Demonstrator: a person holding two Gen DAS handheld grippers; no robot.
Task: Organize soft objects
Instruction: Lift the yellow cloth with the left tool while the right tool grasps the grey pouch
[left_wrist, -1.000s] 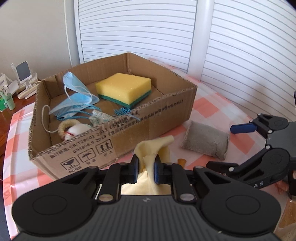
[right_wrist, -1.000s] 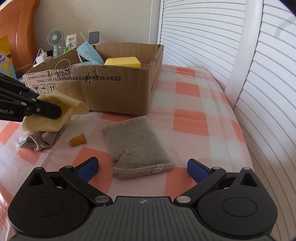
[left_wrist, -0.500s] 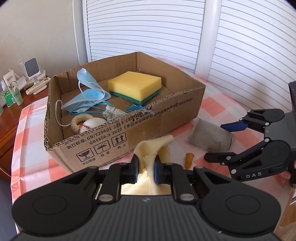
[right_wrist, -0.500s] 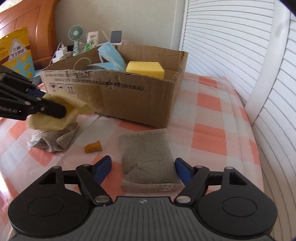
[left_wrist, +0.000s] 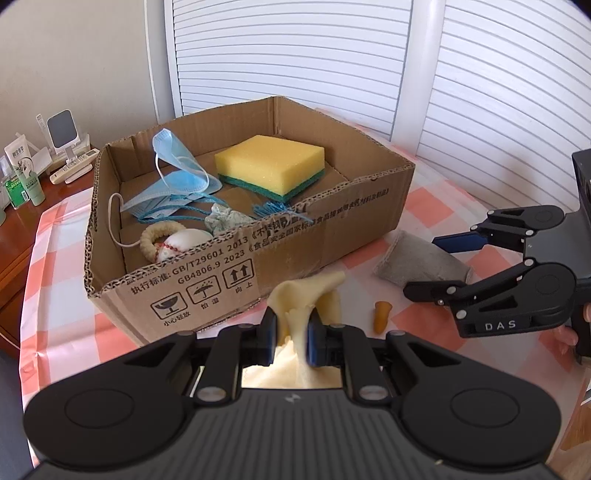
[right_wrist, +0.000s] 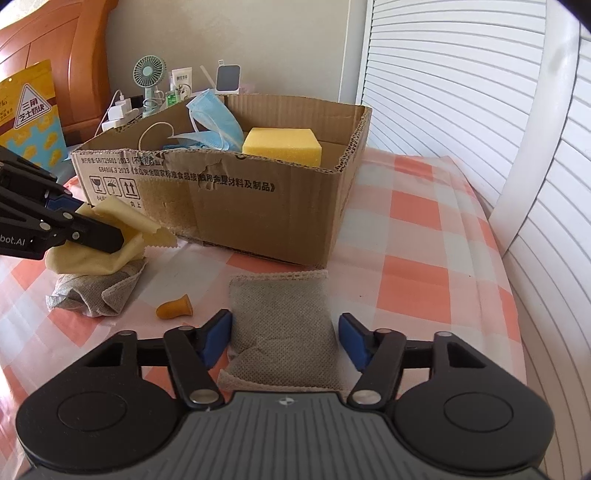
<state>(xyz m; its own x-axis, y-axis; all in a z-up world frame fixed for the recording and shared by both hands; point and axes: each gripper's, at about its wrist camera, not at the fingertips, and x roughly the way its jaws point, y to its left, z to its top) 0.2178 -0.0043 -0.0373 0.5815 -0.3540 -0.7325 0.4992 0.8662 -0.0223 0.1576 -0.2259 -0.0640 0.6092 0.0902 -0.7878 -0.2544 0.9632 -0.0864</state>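
Note:
My left gripper (left_wrist: 290, 334) is shut on a pale yellow cloth (left_wrist: 306, 295) and holds it just in front of the cardboard box (left_wrist: 240, 266); the same cloth shows in the right wrist view (right_wrist: 110, 240). My right gripper (right_wrist: 286, 339) is open, its blue pads on either side of a grey mesh pouch (right_wrist: 280, 328) lying on the checked tablecloth. The pouch also shows in the left wrist view (left_wrist: 417, 262). The box holds a yellow sponge (left_wrist: 271, 166), blue face masks (left_wrist: 173, 177), a baseball (left_wrist: 184, 242) and a rope ring.
A second grey pouch (right_wrist: 92, 291) lies under the yellow cloth. An orange earplug (right_wrist: 173, 307) lies on the cloth between the pouches. A fan, bottles and chargers (right_wrist: 147, 92) stand on a side table behind the box. White shutters (right_wrist: 461, 92) line the right side.
My right gripper moved forward and now straddles the grey pouch, with its pads closer together. My left gripper rose with the yellow cloth, so the box interior shows more.

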